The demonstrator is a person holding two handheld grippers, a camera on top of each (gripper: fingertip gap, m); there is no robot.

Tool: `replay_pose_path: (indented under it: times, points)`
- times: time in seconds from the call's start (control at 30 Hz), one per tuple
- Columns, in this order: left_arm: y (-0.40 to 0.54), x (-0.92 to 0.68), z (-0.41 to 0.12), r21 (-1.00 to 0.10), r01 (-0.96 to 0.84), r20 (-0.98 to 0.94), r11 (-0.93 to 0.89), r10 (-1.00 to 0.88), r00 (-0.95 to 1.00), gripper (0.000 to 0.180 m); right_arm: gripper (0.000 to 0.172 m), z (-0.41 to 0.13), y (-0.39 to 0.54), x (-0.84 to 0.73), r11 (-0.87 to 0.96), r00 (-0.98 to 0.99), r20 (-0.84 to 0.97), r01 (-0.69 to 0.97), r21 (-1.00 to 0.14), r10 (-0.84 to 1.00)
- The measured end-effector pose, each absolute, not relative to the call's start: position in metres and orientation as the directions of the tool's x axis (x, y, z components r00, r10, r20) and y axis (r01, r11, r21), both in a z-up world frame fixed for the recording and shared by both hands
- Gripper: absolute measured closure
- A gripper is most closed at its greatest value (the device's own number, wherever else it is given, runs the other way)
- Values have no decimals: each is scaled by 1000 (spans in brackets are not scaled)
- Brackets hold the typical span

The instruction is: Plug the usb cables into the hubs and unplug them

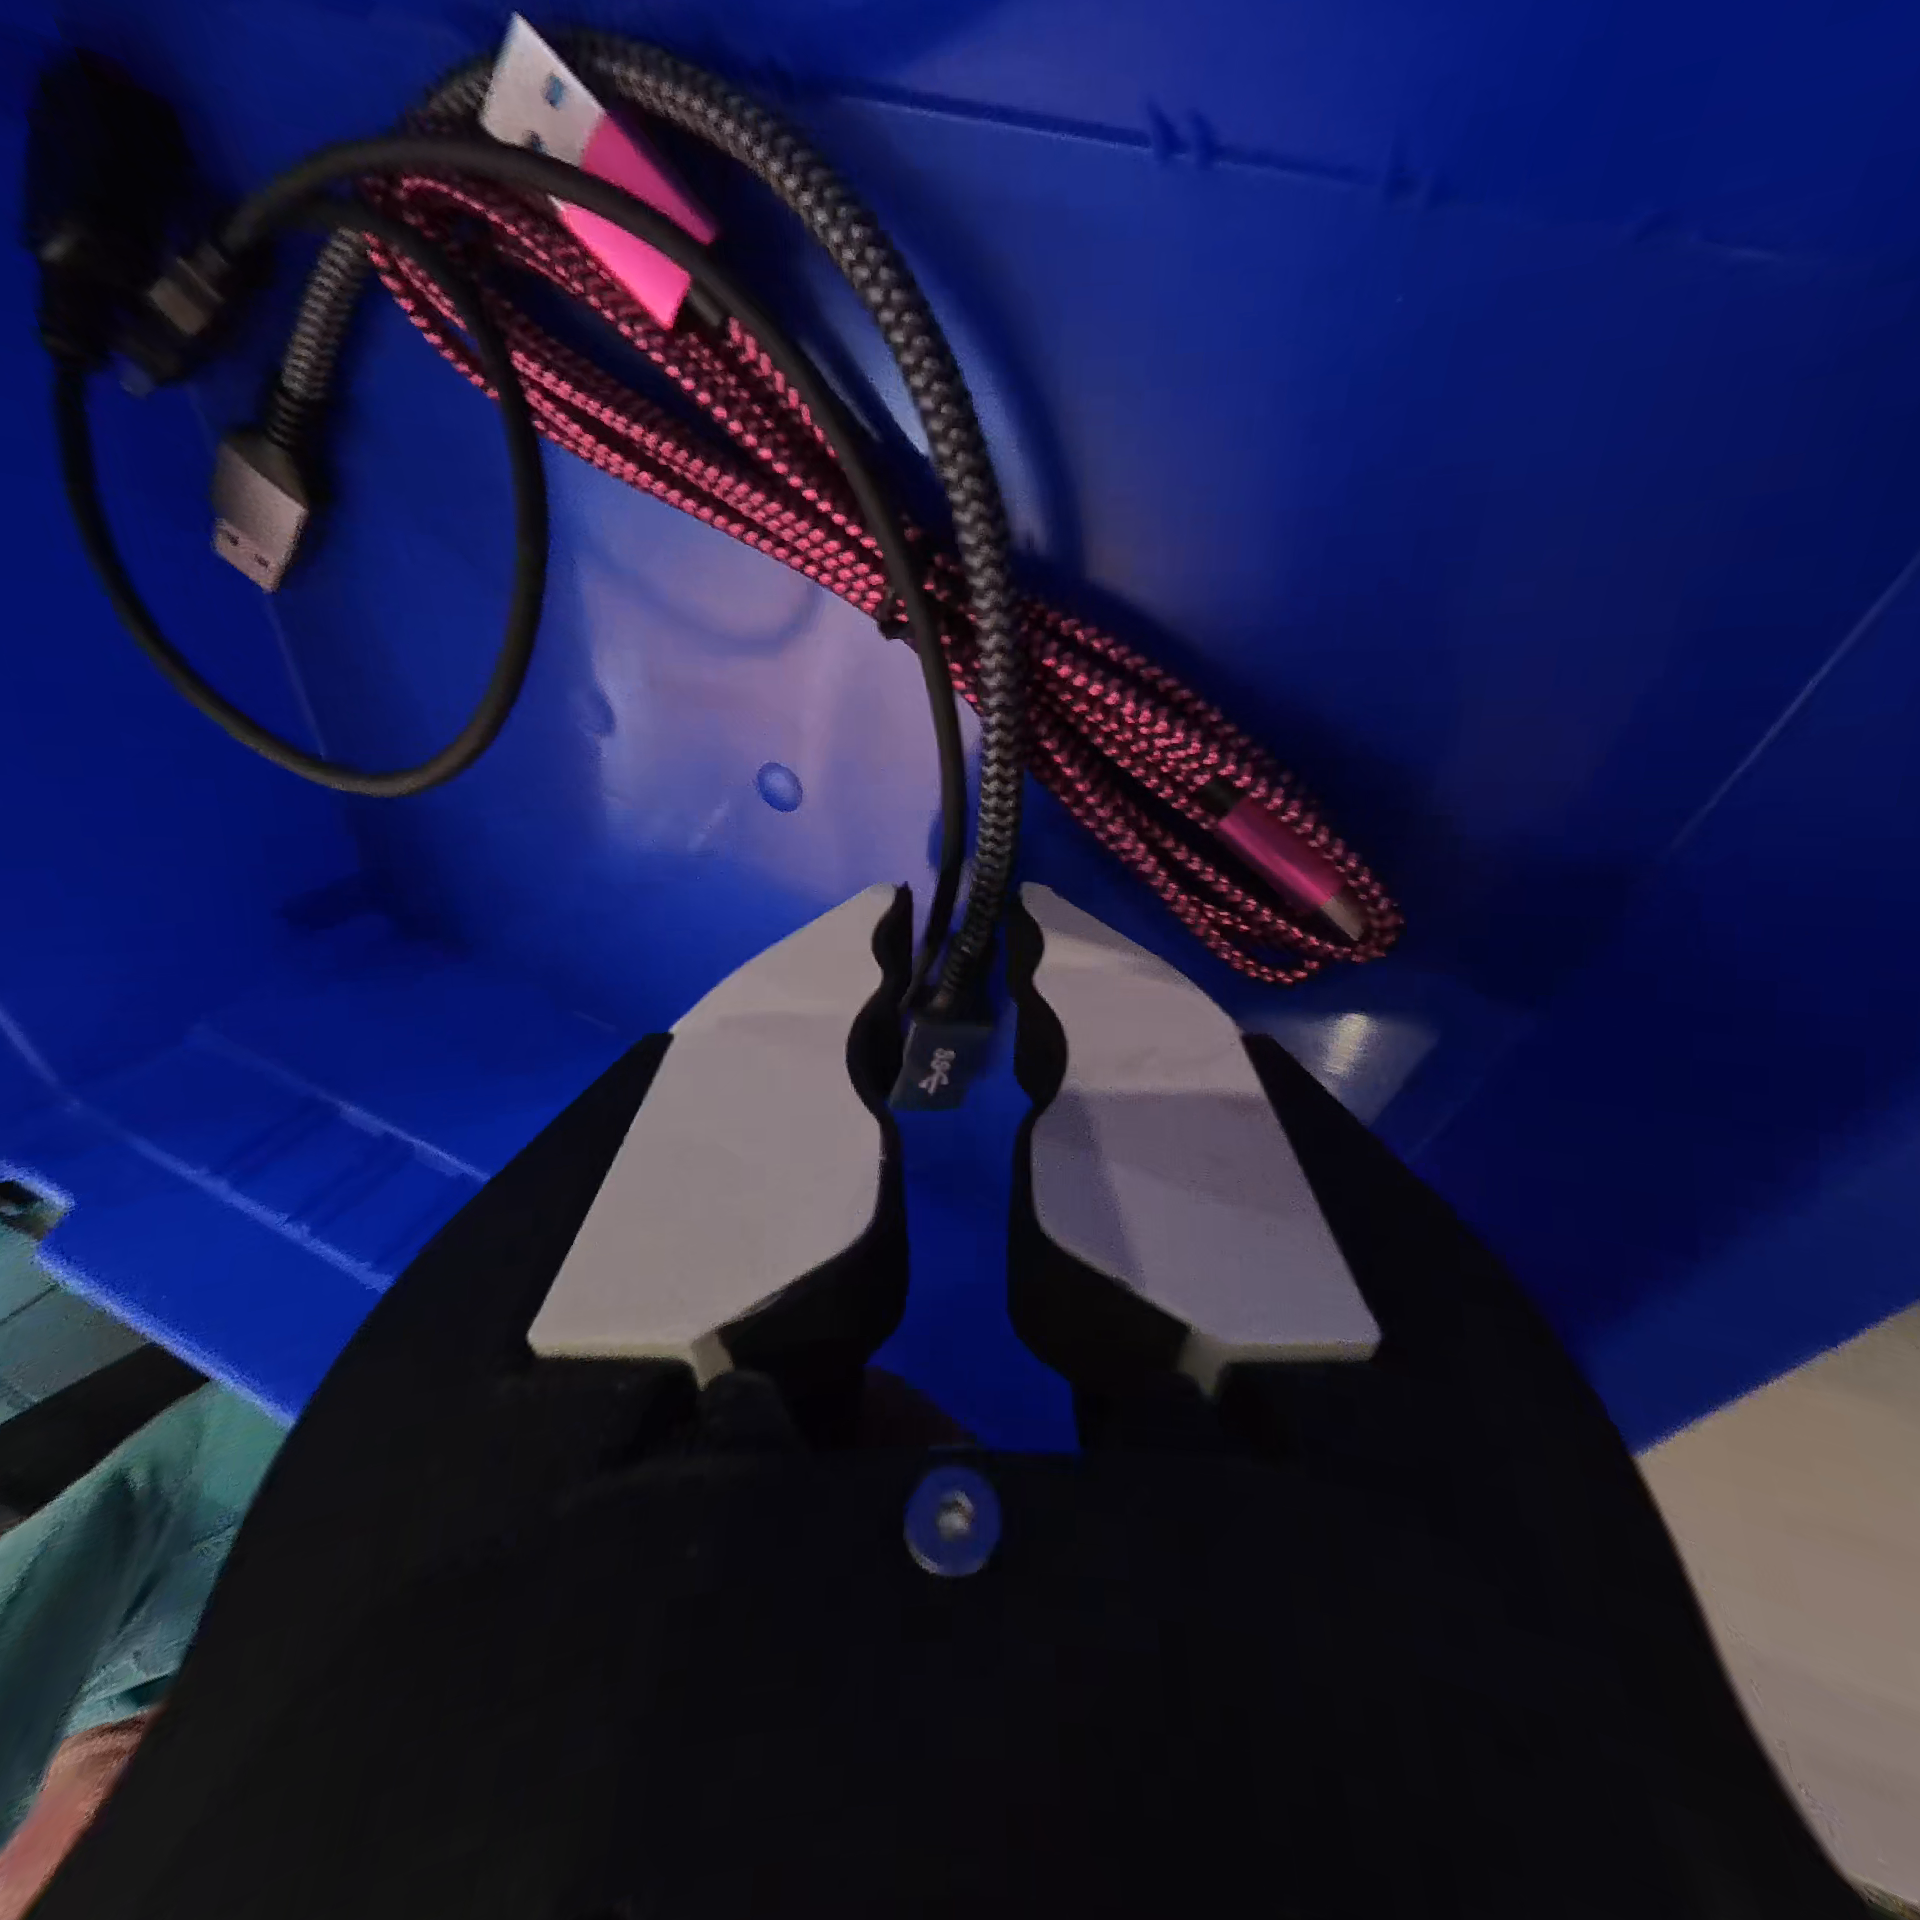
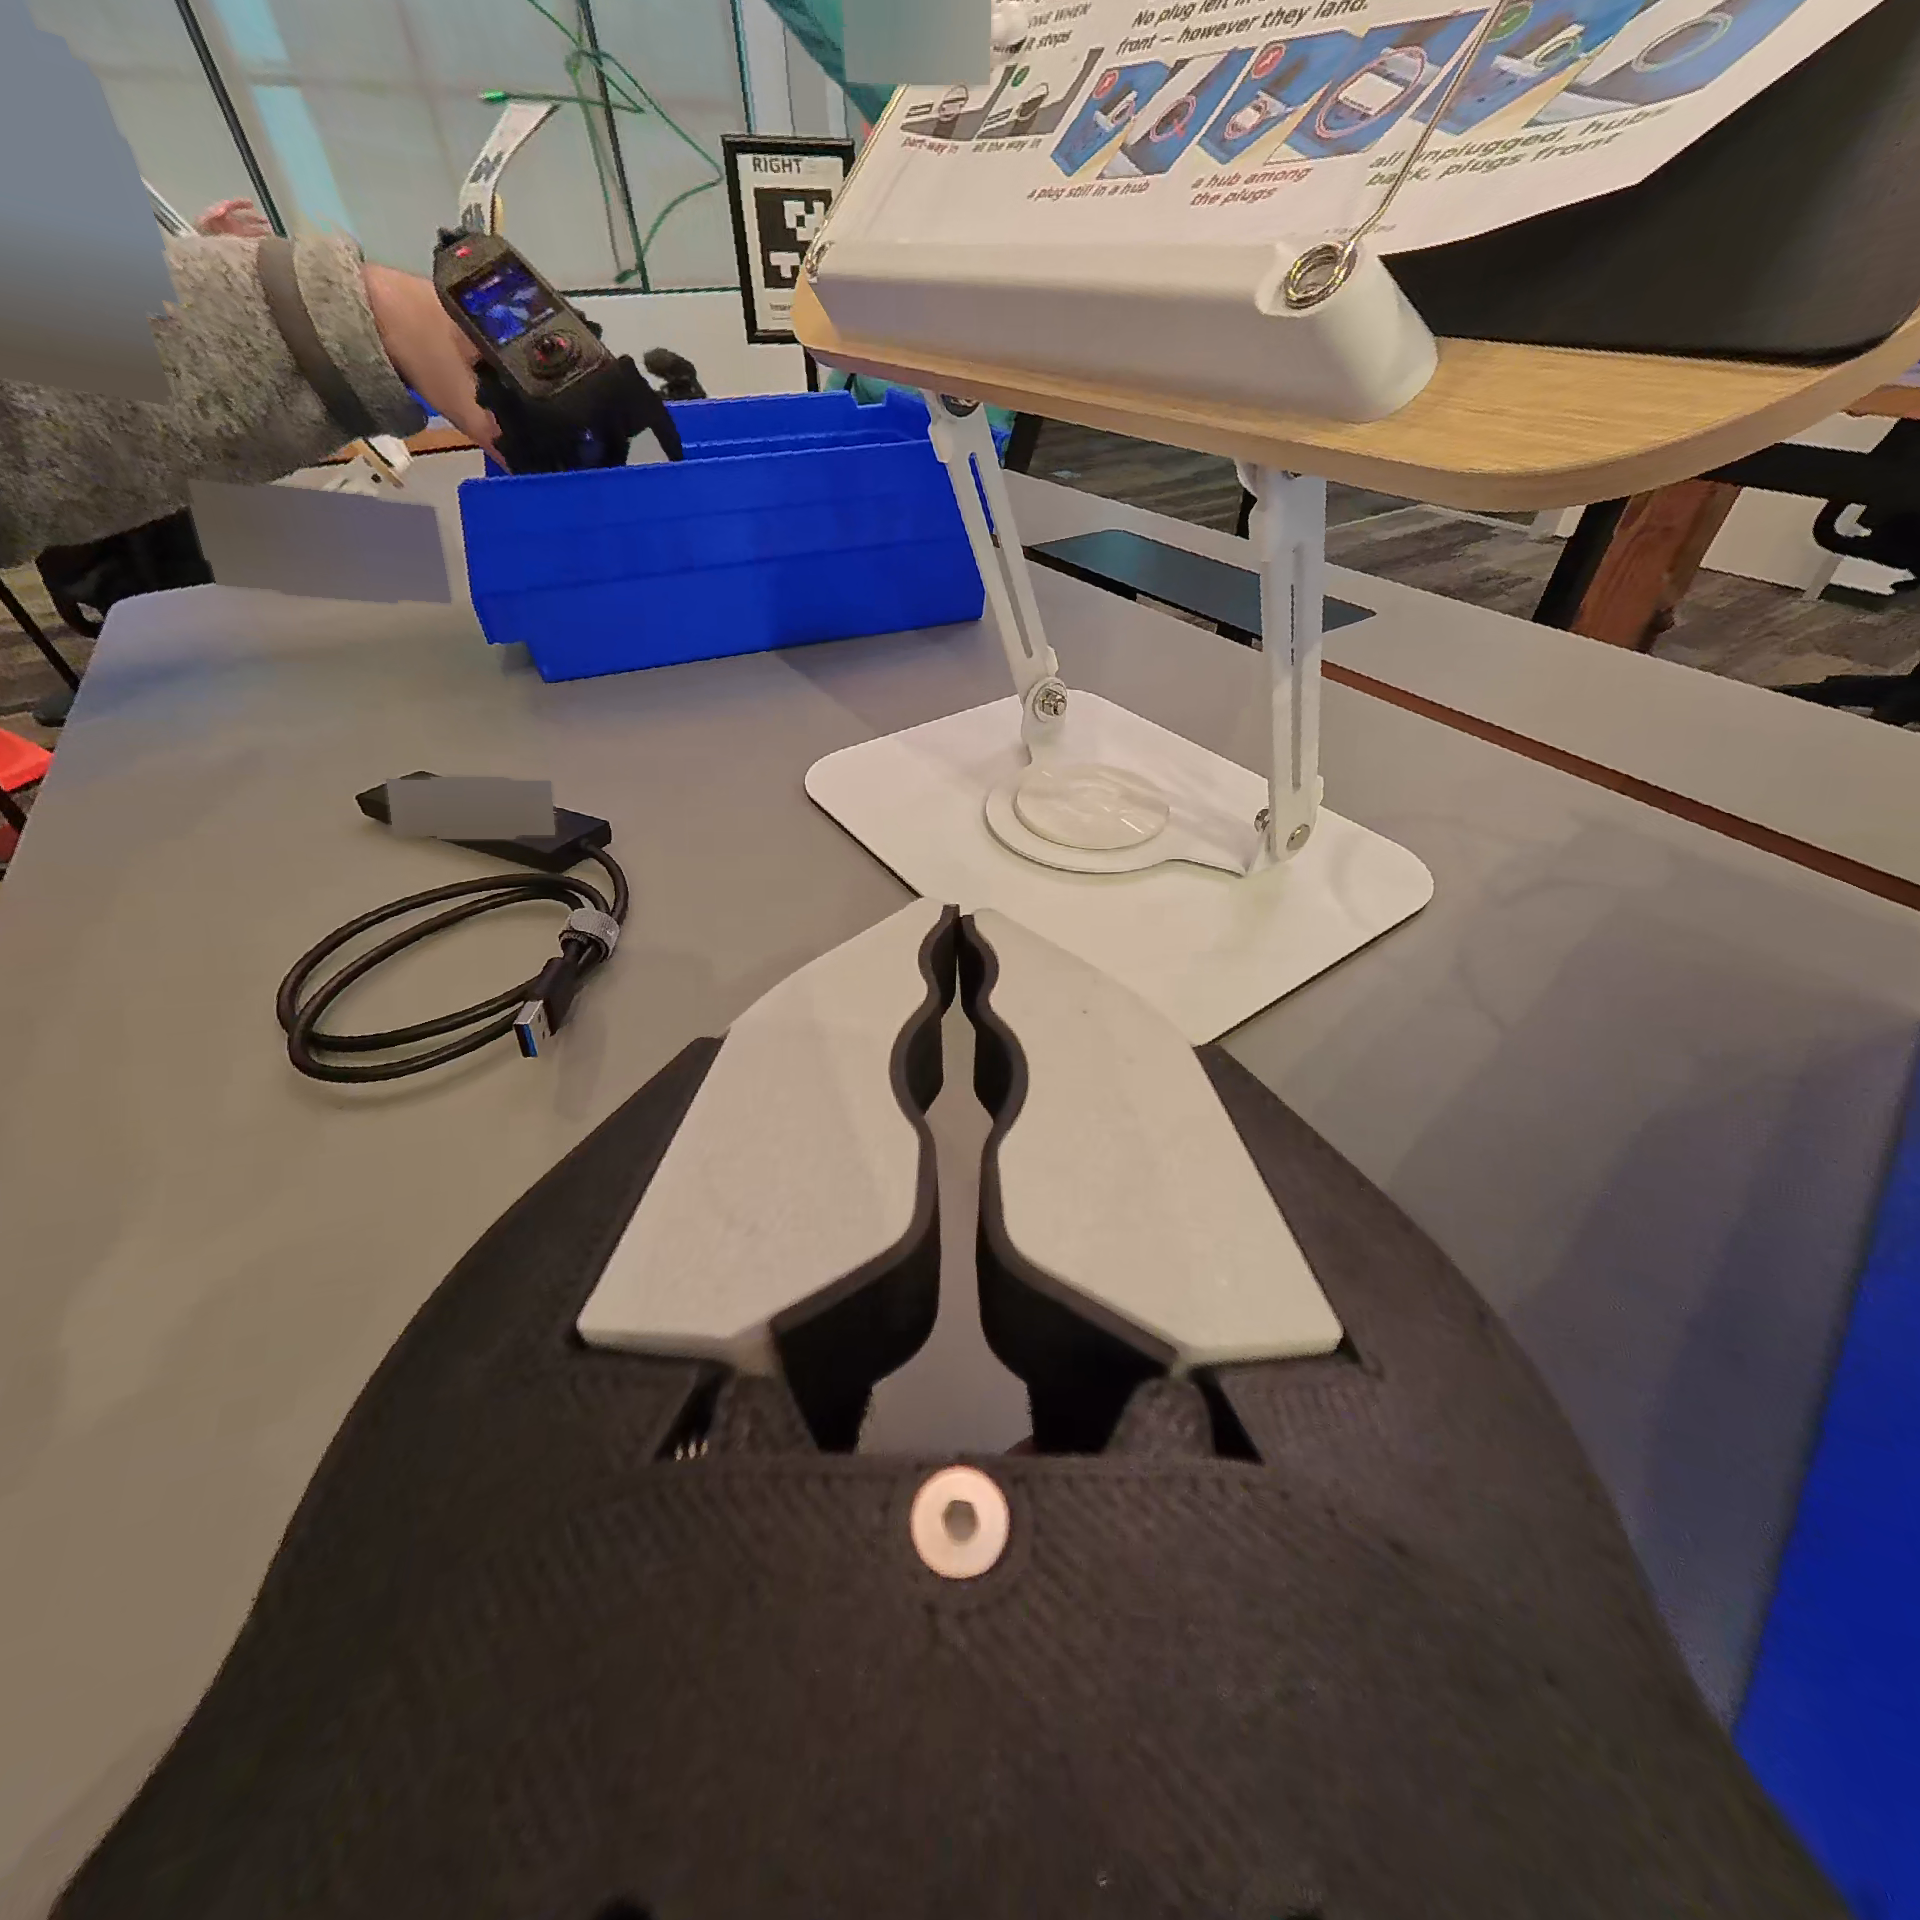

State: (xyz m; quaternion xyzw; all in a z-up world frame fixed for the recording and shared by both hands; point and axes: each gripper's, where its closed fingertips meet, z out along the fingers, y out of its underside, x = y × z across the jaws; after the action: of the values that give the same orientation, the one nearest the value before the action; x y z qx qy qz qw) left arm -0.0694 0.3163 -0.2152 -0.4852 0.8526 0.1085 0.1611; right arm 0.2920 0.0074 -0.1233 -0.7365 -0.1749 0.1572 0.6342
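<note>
Your left gripper [image 1: 958, 935] is down in the blue bin [image 1: 1455, 416], its jaws pinching the dark plug [image 1: 932, 1070] of the grey braided cable [image 1: 883, 312], probably to lift it out for plugging. The pink braided cable [image 1: 1091, 665] lies coiled at 1 o'clock. Your right gripper [image 2: 958, 925] hovers pressed together, bare. The black hub [image 2: 551, 836] waits on the grey table [image 2: 208, 1195] at 10 o'clock, its cord [image 2: 416, 977] looped.
</note>
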Motion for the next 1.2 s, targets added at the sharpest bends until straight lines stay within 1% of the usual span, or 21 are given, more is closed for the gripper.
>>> replay_pose_path:
  times: [0.13,0.2,0.27,0.37,0.47,0.63,0.73,0.87,0.93,0.97,1.03,1.07,1.13,1.2]
  points:
    - [323,-64,-214,40,-851,-448,523,-752,-483,168,172,-123,7,292,-134,889,-10,57,-989,458]
    - [326,-64,-210,13,-868,-464,496,-766,-445,169,172,-123,7,292,-134,889,-11,57,-989,459]
    - [331,-62,-199,-45,-887,-493,460,-782,-381,169,172,-123,7,292,-133,888,-11,56,-989,459]
    - [334,-61,-180,-179,-906,-483,384,-837,-259,169,172,-123,7,292,-133,888,-12,55,-990,460]
    - [341,-65,-164,-277,-915,-459,292,-877,-141,170,172,-123,7,293,-132,889,-11,55,-990,458]
    - [348,-70,-152,-435,-898,-325,70,-942,84,170,172,-123,7,292,-131,888,-11,56,-990,459]
    - [351,-72,-149,-459,-888,-301,6,-942,149,171,172,-123,7,292,-130,888,-11,56,-990,460]
    - [348,-73,-154,-420,-907,-339,31,-933,125,171,172,-123,7,292,-131,887,-11,56,-990,462]
    - [352,-70,-142,-455,-889,-383,53,-913,142,170,172,-123,7,292,-131,886,-12,55,-990,463]
    - [354,-68,-134,-490,-870,-378,45,-911,166,170,172,-123,7,292,-132,886,-12,55,-990,463]
    - [353,-63,-120,-571,-821,-307,2,-928,211,171,172,-123,7,292,-131,886,-13,54,-990,464]
    - [355,-63,-116,-593,-805,-285,-16,-931,229,171,172,-123,7,292,-131,886,-14,53,-990,464]
    - [361,-66,-113,-594,-804,-296,-22,-923,245,171,172,-123,7,292,-132,885,-15,52,-990,465]
    - [362,-66,-113,-616,-786,-256,-53,-930,264,171,172,-123,7,292,-132,884,-15,53,-990,467]
